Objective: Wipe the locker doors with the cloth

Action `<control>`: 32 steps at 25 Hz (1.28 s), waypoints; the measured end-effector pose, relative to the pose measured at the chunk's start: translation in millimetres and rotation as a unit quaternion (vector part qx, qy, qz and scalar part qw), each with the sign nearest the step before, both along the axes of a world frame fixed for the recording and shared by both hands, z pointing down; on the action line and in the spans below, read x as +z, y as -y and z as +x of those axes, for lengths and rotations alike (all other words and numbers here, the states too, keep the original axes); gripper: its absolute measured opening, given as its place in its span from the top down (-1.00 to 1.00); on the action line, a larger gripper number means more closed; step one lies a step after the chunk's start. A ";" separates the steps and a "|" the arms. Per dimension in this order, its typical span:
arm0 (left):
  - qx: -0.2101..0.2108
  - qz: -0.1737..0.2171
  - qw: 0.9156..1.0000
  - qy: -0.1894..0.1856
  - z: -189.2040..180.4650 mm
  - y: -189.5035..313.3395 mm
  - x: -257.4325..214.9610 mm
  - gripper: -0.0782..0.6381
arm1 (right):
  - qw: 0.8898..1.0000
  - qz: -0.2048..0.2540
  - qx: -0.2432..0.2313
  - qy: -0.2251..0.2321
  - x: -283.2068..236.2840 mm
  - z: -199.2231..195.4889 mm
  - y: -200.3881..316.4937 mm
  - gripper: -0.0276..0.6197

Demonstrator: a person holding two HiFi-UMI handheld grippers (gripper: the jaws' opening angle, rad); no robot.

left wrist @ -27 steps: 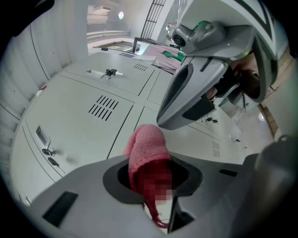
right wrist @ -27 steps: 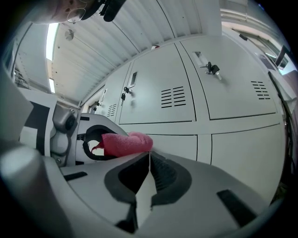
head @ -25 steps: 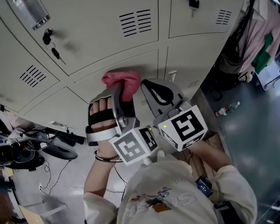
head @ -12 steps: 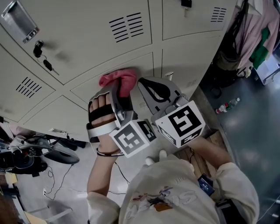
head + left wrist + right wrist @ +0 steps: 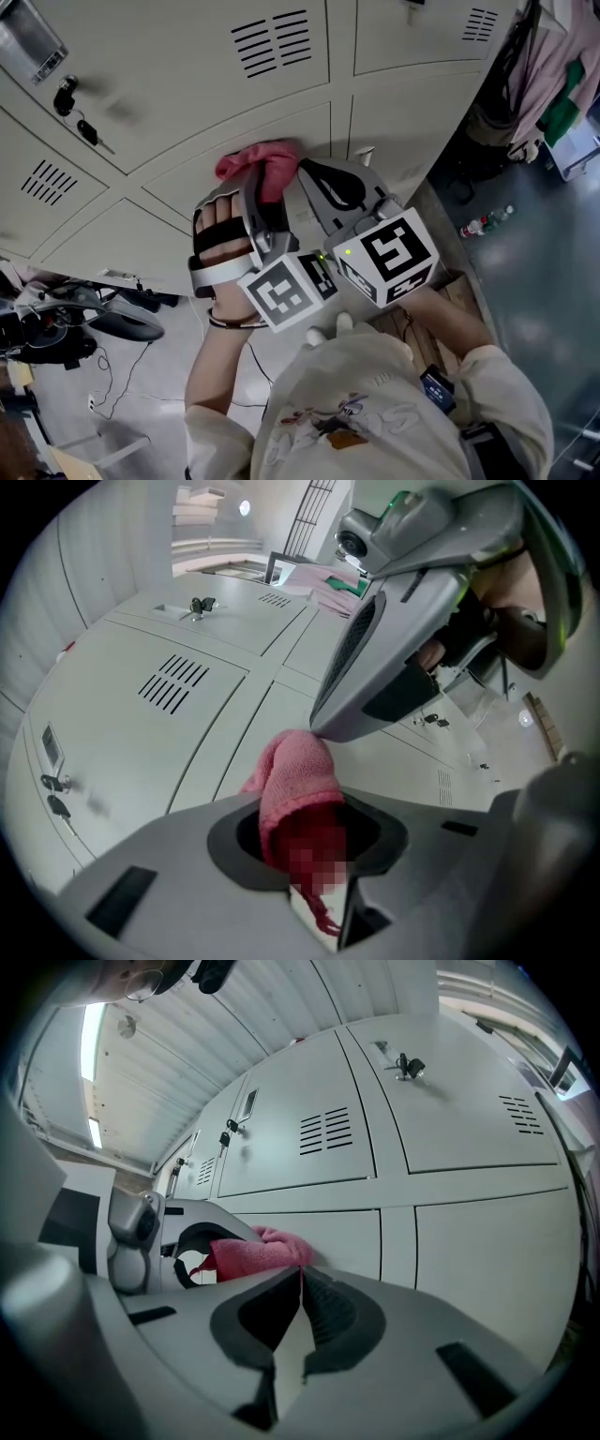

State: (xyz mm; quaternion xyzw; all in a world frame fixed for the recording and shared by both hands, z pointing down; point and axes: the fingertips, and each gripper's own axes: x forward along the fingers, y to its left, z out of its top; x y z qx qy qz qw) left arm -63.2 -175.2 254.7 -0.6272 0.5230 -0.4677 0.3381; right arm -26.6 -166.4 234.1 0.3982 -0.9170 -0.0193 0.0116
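Faced a bank of grey locker doors [image 5: 187, 75]. Found left gripper [image 5: 309, 855] clamped tight on pink cloth [image 5: 291, 780], bunched end lying against a lower door. Found right gripper [image 5: 300, 1283] with jaws closed together on nothing, tips just beside cloth. Saw floor and bottle [image 5: 483, 227] from head view only; saw ceiling light [image 5: 94, 1030] from right gripper view only.

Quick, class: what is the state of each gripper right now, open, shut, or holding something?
The left gripper is shut on the pink cloth.
The right gripper is shut, with nothing between its jaws.
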 end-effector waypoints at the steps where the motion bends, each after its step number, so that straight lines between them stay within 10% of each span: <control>1: 0.000 -0.001 1.000 -0.001 0.3 0.1 1.8 0.47 | 1.000 -0.003 0.000 -0.001 2.8 0.0 0.6 0.91; 32: 0.003 -0.045 0.999 -0.022 3.0 0.6 58.6 0.47 | 0.999 -0.051 -0.006 -0.016 52.5 3.2 1.5 0.91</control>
